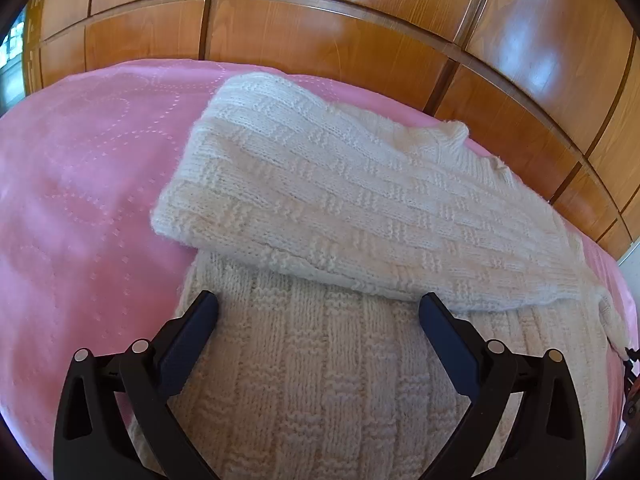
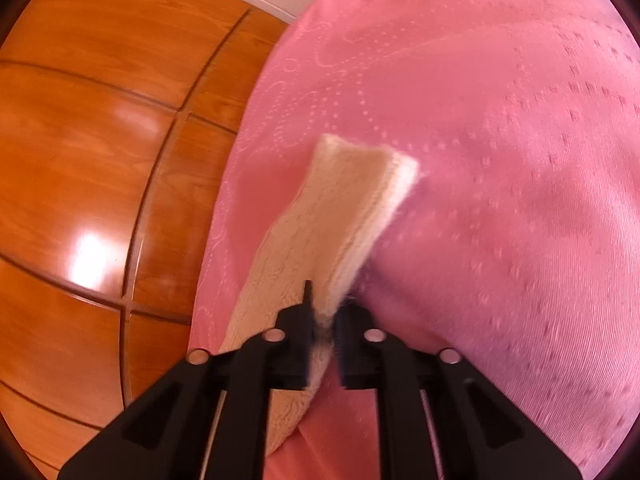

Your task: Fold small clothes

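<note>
**Open pink cover to the left, wood panels hemming in the far side**

Left tongs (image 1: 318, 312) stand wide over the cream knitted sweater (image 1: 332, 200), nothing between the fingers but the knit below. The folded upper layer lies straight ahead as a raised ridge. Left of it, the pink quilted bed cover (image 1: 80, 200) runs bare, plenty of passage there. Beyond, the glossy brown wooden panels (image 1: 320, 32) rise right behind the bed edge, so little room at the far side. Right tongs (image 2: 324, 320) are pinched on a cream knitted strip (image 2: 340, 208) that stretches forward; bare pink cover lies to its right, the wooden panels close on its left.
</note>
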Demonstrator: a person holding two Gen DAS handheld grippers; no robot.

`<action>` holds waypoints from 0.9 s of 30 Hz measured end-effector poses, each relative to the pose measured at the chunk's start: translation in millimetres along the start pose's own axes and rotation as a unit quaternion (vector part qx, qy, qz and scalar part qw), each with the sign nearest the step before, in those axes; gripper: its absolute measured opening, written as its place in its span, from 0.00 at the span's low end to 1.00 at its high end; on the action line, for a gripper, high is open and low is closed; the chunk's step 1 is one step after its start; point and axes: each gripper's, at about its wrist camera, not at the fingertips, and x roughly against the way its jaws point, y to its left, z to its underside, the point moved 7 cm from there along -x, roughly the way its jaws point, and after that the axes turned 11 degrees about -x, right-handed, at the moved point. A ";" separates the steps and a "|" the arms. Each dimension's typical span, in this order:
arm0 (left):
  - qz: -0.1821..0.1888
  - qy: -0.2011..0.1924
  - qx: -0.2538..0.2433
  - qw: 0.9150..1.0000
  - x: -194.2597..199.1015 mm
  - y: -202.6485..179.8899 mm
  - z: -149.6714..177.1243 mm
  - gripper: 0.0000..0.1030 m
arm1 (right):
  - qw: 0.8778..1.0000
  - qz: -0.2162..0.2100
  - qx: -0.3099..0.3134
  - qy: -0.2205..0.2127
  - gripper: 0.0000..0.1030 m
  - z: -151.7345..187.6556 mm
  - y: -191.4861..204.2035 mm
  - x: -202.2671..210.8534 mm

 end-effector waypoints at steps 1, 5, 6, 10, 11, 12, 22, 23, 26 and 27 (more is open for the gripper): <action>0.001 -0.001 0.001 1.000 -0.2 -0.4 -0.4 0.96 | 1.000 -0.002 -0.003 -0.002 0.07 0.9 4.1 -0.4; 0.004 -0.002 0.003 1.000 0.1 0.4 -0.4 0.96 | 0.999 -0.008 0.039 -0.017 0.07 4.1 32.9 11.3; 0.004 -0.003 0.004 1.000 0.5 0.5 -0.3 0.96 | 0.998 -0.012 0.054 -0.020 0.07 8.5 41.7 17.6; 0.006 -0.002 0.006 1.000 1.3 0.6 -0.8 0.96 | 0.994 -0.031 0.098 -0.026 0.07 25.6 81.3 33.2; 0.007 -0.003 0.007 1.000 1.5 0.8 -0.8 0.96 | 0.993 -0.036 0.113 -0.026 0.07 33.0 93.0 38.9; 0.010 -0.005 0.009 1.000 2.6 1.4 -1.0 0.96 | 0.991 -0.041 0.126 -0.023 0.07 40.4 103.6 42.2; -0.021 -0.029 0.034 0.999 40.7 23.2 1.8 0.96 | 0.976 -0.072 0.203 0.023 0.07 122.2 177.1 40.3; -0.032 -0.031 0.035 0.998 45.7 28.4 5.7 0.96 | 0.973 -0.075 0.218 0.030 0.07 135.5 183.9 40.3; -0.039 -0.022 0.050 0.998 47.5 40.3 21.2 0.96 | 0.963 -0.084 0.252 0.048 0.06 168.0 196.5 38.0; -0.036 -0.019 0.056 0.998 46.4 42.2 23.9 0.96 | 0.958 -0.089 0.266 0.057 0.06 183.6 202.0 35.9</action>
